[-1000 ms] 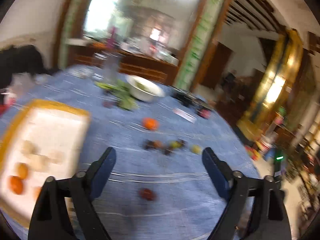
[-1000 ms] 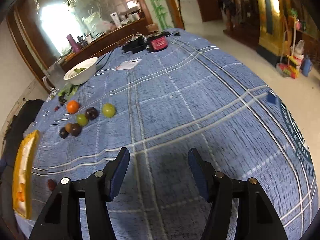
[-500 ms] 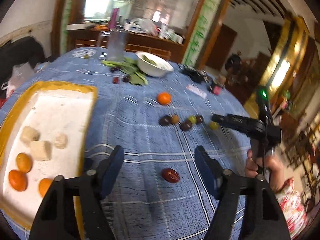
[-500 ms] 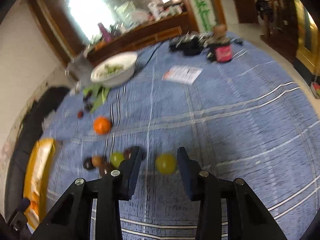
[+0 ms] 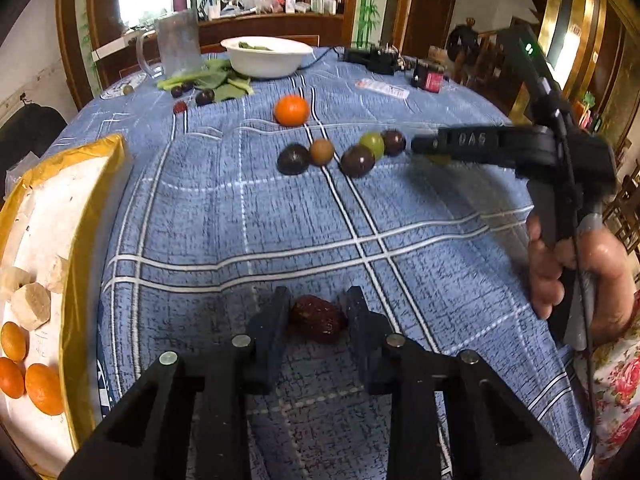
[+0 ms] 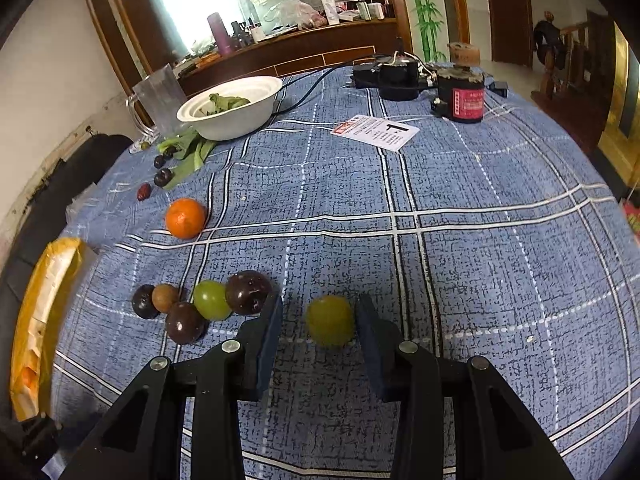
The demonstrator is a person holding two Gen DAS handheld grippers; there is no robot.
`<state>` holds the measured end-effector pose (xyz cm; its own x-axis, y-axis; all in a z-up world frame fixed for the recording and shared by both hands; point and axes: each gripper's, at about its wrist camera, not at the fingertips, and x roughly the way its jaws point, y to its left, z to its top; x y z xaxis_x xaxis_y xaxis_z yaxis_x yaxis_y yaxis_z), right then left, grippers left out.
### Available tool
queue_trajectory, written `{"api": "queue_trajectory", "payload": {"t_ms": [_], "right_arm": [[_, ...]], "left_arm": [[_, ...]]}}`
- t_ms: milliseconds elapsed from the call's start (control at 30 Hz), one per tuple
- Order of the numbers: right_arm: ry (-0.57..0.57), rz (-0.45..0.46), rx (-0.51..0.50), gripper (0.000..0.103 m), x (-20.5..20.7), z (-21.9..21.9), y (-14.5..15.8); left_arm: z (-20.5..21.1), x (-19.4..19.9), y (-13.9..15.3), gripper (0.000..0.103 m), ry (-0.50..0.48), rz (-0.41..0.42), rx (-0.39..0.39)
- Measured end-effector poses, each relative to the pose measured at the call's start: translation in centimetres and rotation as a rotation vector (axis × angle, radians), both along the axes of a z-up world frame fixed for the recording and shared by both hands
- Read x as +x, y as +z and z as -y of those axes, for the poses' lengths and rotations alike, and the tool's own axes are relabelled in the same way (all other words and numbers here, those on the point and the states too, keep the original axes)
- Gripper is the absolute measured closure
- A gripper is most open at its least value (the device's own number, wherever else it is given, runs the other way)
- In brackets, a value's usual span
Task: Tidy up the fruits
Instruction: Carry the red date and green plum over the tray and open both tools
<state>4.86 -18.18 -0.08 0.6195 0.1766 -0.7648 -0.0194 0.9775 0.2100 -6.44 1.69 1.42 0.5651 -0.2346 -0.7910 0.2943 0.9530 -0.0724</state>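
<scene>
Both grippers have dropped to the desk since a second ago: left gripper (image 5: 318, 312) straddles the red date (image 5: 318, 319), right gripper (image 6: 319, 322) the green plum (image 6: 330, 320), fingers released on each, so clench squarely, avoiding the neighbouring plums (image 6: 248, 293).

A blue plaid tablecloth (image 6: 480, 240) covers the table. Near its far edge, a white bowl (image 6: 230, 110) holding green leaves sits beside a clear plastic jug (image 6: 156, 100), with leafy greens (image 6: 188, 152) spread on the cloth just beside the bowl. A printed card (image 6: 376, 132), a black device (image 6: 390, 76) and a red-labelled canister (image 6: 460, 98) lie toward the far right edge.
</scene>
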Motion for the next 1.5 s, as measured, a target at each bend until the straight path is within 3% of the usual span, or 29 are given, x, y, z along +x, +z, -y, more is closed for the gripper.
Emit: {"api": "queue_trajectory", "payload": {"t_ms": [33, 67, 200, 433, 667, 800, 967, 1200, 1500], "right_arm": [[-0.005, 0.0, -0.028, 0.078, -0.1, -0.2, 0.0], [-0.004, 0.002, -0.029, 0.079, -0.1, -0.1, 0.0], [-0.012, 0.012, 0.057, 0.079, -0.4, 1.1, 0.5], [-0.006, 0.046, 0.327, 0.079, -1.5, 3.7, 1.7], [0.06, 0.019, 0.506, 0.079, -1.9, 2.9, 1.3], [0.063, 0.01, 0.459, 0.079, -2.7, 1.0, 1.8], [0.161, 0.014, 0.436, 0.079, -4.3, -4.7, 4.1], [0.36, -0.021, 0.387, 0.078, -5.7, -16.5, 6.1], [0.505, -0.054, 0.254, 0.077, -7.4, -28.0, 4.6]], "left_arm": [[-0.1, -0.3, 0.2, 0.076, 0.007, 0.019, 0.005], [-0.1, -0.4, 0.3, 0.076, 0.012, 0.026, 0.012], [-0.6, -0.8, 0.7, 0.076, 0.027, 0.025, -0.006], [-2.2, -1.7, 3.1, 0.076, 0.056, 0.057, -0.063], [-7.5, -3.3, 7.0, 0.075, 0.15, 0.117, -0.12], [-11.9, -3.6, 9.1, 0.075, 0.218, 0.143, -0.137], [-18.1, -1.7, 10.5, 0.075, 0.305, 0.144, -0.122], [-24.0, 2.4, 7.8, 0.075, 0.392, 0.05, -0.164], [-26.3, 6.8, 4.2, 0.075, 0.421, -0.045, -0.188]]}}
